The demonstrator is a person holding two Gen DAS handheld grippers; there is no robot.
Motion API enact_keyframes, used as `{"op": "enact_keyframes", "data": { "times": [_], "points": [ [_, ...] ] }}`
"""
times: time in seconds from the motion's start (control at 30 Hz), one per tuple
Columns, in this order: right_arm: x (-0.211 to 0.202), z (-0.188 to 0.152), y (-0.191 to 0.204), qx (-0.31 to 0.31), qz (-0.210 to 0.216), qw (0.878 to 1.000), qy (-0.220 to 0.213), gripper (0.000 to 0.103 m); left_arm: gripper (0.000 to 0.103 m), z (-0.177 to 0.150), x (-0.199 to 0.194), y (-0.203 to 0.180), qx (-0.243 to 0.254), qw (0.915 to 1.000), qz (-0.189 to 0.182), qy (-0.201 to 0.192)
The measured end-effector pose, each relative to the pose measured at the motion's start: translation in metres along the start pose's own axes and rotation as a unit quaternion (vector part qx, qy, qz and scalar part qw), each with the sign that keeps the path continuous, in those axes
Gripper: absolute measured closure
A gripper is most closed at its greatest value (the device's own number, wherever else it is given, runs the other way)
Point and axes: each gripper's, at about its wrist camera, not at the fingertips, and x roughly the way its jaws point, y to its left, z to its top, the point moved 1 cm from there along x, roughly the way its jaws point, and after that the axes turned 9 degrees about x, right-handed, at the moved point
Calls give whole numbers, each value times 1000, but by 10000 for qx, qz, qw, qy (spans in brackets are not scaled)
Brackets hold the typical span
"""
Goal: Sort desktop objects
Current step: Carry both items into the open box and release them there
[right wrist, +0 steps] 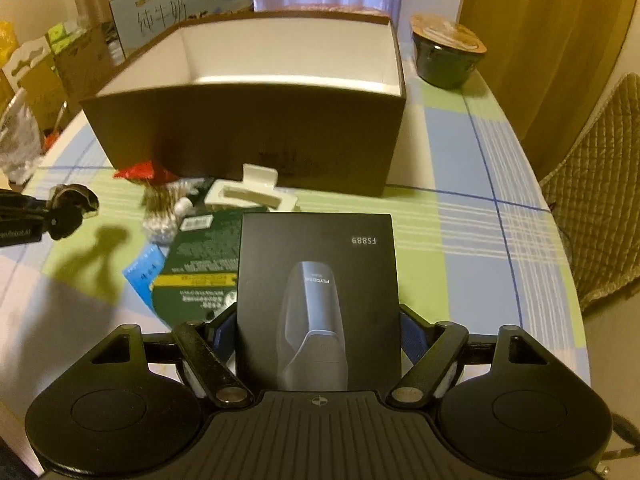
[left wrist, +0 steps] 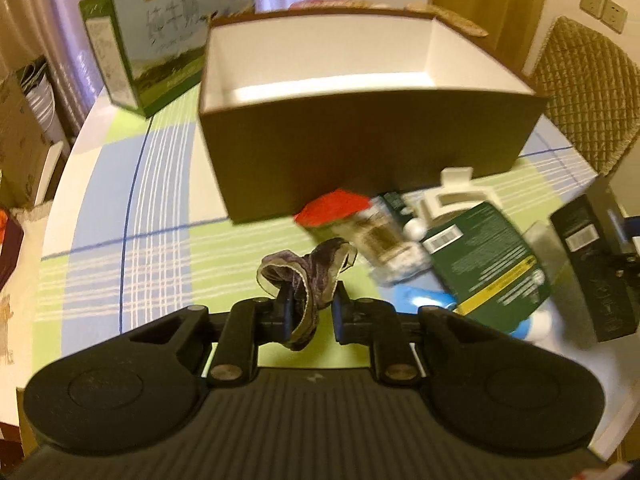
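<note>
1. Your left tongs [left wrist: 311, 312] are clamped on a purple scrunchie [left wrist: 308, 276]; the fabric loops up and forward from between the pads, off the bench [left wrist: 120, 208]. From the right wrist camera the same tongs [right wrist: 60, 216] show at the far left, with the scrunchie's shadow on the checked cloth below them.
2. Your right tongs [right wrist: 318, 344] are clamped on a black shaver box [right wrist: 318, 280], held by its two sides with the printed face up; it reads "FS889". The left wrist camera catches that box [left wrist: 592, 264] at the right edge.
3. Ahead of both tongs stands a big brown box [right wrist: 248, 136], open at the top, white inside; nothing shows in the part of its inside you can see.
4. On the bench in front of the brown box lies a loose pile: a pack of cotton swabs [left wrist: 384, 240] with a red lid [left wrist: 332, 208], a green packet [left wrist: 484, 264] with a yellow stripe, a white plastic holder [right wrist: 252, 196], and a blue packet [right wrist: 144, 276] partly under the green one.
5. Behind the brown box to the left stands a milk carton [left wrist: 160, 44]; to its right a dark bowl [right wrist: 446, 58] with a sealed lid.
6. A quilted chair [right wrist: 596, 184] sits just off the bench's right side.
</note>
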Motion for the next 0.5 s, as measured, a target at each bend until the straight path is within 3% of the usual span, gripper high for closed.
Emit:
{"op": "enact_keyframes", "data": {
  "times": [0.5],
  "points": [
    [-22,59,27,-251,613,9958,-626,27,88,56,-29,-15,161,9984,-29,-541]
  ]
}}
